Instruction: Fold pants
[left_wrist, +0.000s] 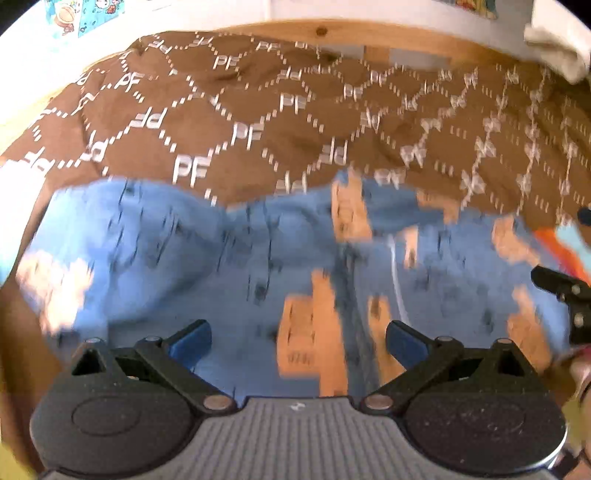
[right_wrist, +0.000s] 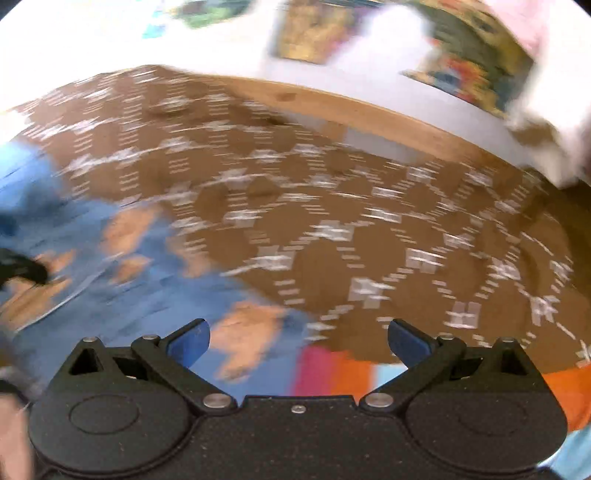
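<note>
The pants (left_wrist: 236, 258) lie on the brown bedspread (left_wrist: 258, 110), spread crosswise right ahead of the left claw (left_wrist: 298, 341), fingers apart and empty. The right claw (right_wrist: 298, 341), also apart, hangs off to their right, so the left is nearer.

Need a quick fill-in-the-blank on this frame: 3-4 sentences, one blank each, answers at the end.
1. The pants are light ____ with orange patches.
2. They lie on a ____ bedspread printed with white "PF" letters.
3. The left gripper is ____, holding nothing.
4. The right gripper hovers with its jaws ____, one fingertip over the pants and the other over the bedspread.

Missing words: blue; brown; open; open
</note>
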